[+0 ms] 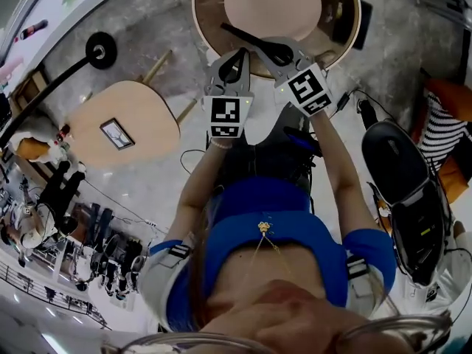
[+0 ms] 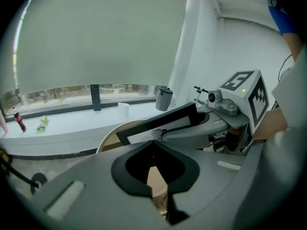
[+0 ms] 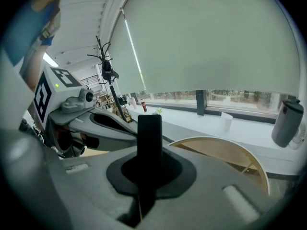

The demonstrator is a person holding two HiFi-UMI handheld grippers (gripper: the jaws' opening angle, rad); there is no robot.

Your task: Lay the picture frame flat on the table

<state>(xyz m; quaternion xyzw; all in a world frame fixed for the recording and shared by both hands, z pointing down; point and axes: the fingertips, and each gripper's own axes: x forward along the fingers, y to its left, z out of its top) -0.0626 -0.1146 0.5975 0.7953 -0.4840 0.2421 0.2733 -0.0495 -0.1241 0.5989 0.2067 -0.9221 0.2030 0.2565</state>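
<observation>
Looking down from my head, my left gripper (image 1: 240, 51) and right gripper (image 1: 260, 45) both pinch a thin black picture frame (image 1: 234, 32) over the round wooden table (image 1: 200, 13). My left gripper view shows its smooth white front above that table. My right gripper view shows its black edge upright, squeezed tight.

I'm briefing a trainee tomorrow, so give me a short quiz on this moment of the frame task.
1. True or false: the frame already lies flat on the table.
2. What is between the jaws of the right hand-held gripper? A) a bottle B) the frame C) nothing
3. Fill in: seen from the head view, the table's shape is ____.
Key: 1 false; 2 B; 3 round.
</observation>
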